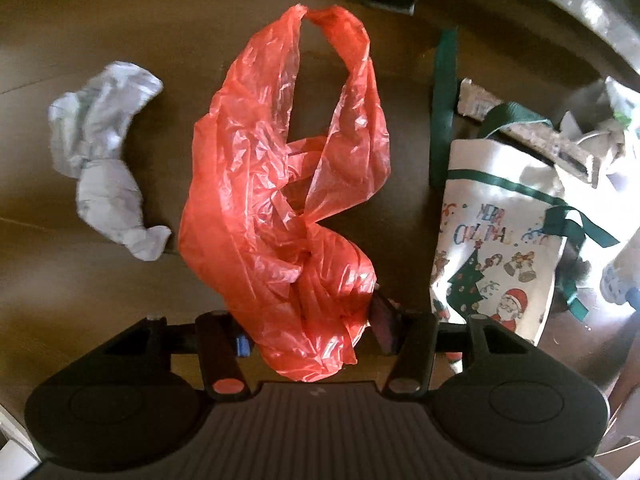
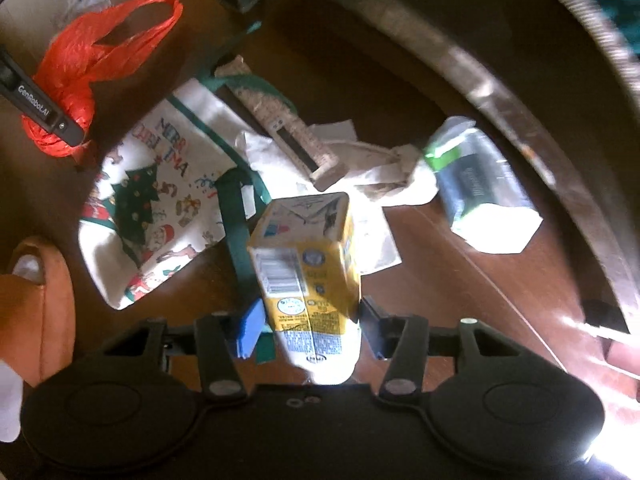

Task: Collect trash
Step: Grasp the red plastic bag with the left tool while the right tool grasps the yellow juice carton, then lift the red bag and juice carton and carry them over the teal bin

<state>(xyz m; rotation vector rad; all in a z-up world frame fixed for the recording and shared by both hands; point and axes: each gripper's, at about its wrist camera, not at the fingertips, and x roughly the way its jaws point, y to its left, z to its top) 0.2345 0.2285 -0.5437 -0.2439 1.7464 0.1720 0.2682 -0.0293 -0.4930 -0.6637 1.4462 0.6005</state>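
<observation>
- The left gripper is pinching the bunched lower end of a red plastic bag; the rest of the bag trails forward from the fingers, handles farthest out.
- The right gripper has a yellow drink carton standing between its fingers, base nearest the camera. The blue pad on its left looks just off the carton wall, so I cannot tell whether the grip is firm or only loosely closed.
- Judged step: each gripper has a piece of rubbish that needs to go into a container. The likely one is the Christmas tote bag, lying flat ahead and left of the right gripper and ahead and right of the left one.
- To do it well: confirm the carton is truly squeezed before moving, since its waxy sides may slip. The tote's mouth lies collapsed, so something will have to hold it open.
- The thin bag can snag or drape over a pad; release it with a clear spread.
- Pose: both grippers point down and forward over the brown table, the left one visible at the right camera's far left.
- Uncollected: crumpled white paper left of the left gripper; tissues, a long cardboard box and a green-and-white packet ahead of the right.
</observation>
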